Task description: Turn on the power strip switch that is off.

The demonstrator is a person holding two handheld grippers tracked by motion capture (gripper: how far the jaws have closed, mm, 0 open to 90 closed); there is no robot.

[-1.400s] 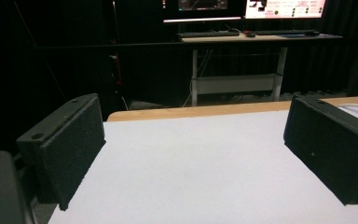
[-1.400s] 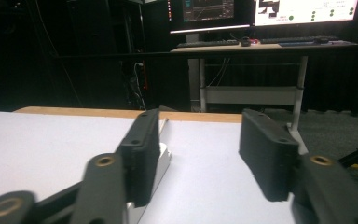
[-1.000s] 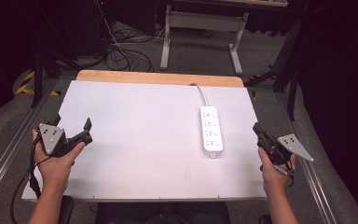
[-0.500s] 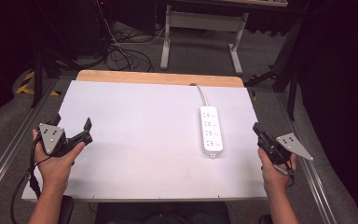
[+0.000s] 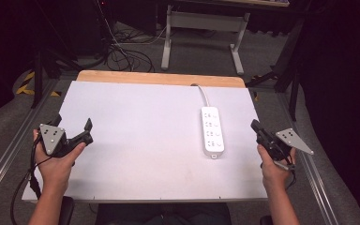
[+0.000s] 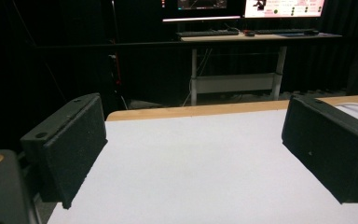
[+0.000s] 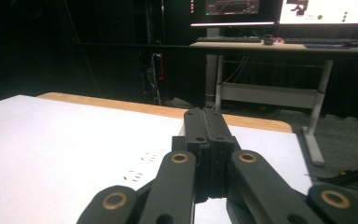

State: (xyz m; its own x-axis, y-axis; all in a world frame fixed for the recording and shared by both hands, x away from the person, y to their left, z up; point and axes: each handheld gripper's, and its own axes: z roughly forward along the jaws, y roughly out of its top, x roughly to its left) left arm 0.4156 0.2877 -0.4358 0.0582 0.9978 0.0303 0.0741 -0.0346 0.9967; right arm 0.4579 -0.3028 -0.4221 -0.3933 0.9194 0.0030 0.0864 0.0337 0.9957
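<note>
Strip [image 5: 213, 131]: white power strip, flat on the desk [image 5: 136, 140], right of desk centre, long axis running away from the person, white cord leaving the far end toward the wooden back edge.

Left gripper [image 5: 72, 131]: well left of the strip, near the desk's left edge, held in the left hand [image 5: 56, 161], pointing toward the far right.

Left jaws: wide open, nothing between them; in the left gripper view two black pads [image 6: 74, 140] standing far apart with bare white desk in the gap.

Strip to left jaws: well apart, off to their right; a sliver of white at the right edge of the left gripper view, behind the right pad, possibly the strip, cannot tell.

Right gripper [image 5: 255, 126]: just right of the strip, at the desk's right edge, held in the right hand [image 5: 274, 171], tips level with the strip's near half.

Right jaws: fully closed, pads pressed together, holding nothing; seen as one black block in the right gripper view [image 7: 204, 123].

Strip to right jaws: near, to their left, not touching; in the right gripper view faint socket slots [image 7: 140, 165] showing left of the jaws.

Beyond the strip: a second desk on white legs [image 5: 201, 28], cables on the floor.
</note>
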